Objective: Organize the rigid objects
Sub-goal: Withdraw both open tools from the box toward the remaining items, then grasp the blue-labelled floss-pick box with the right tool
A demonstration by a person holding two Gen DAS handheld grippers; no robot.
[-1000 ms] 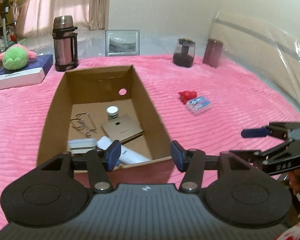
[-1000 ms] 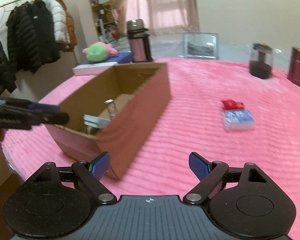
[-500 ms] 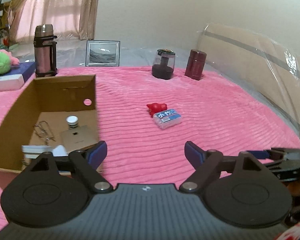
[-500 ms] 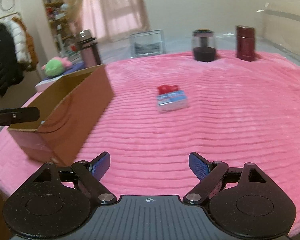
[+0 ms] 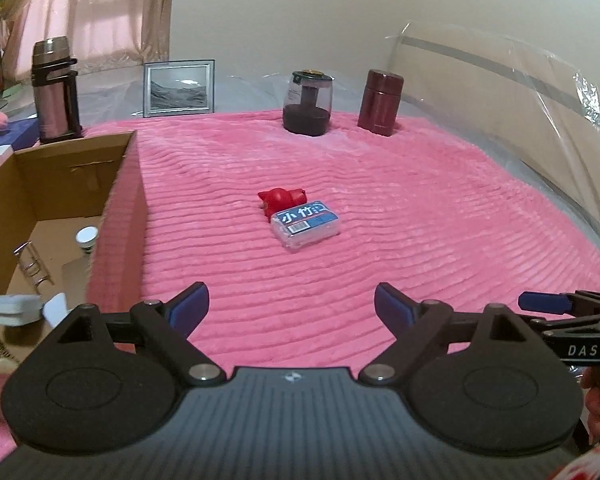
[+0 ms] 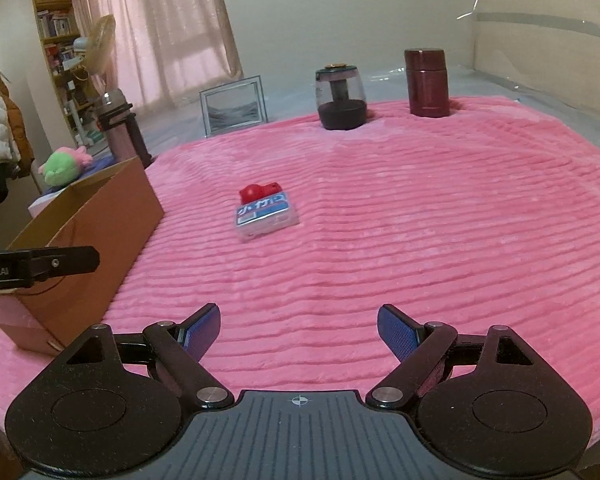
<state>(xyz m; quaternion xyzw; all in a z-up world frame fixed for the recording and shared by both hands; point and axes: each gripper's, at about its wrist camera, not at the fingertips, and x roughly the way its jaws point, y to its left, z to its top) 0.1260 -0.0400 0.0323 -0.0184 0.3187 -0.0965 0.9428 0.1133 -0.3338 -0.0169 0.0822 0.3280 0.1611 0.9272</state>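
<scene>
Left claw (image 5: 291,309) jaws opening, right claw (image 6: 299,327) wide, both empty; clear blue-label box (image 5: 306,223) dead ahead, far side, long axis left-right, red toy (image 5: 282,198) touching behind.

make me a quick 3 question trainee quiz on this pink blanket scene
1. True or false: the red toy touches the clear packet.
2. What is between the left claw fingers? A) packet B) nothing C) cup
3. Which container stands nearest the picture frame: the thermos, the dark glass jar or the maroon canister?

Key: 1 true. 2 B, they are opening over bare blanket. 3 the dark glass jar.
</scene>
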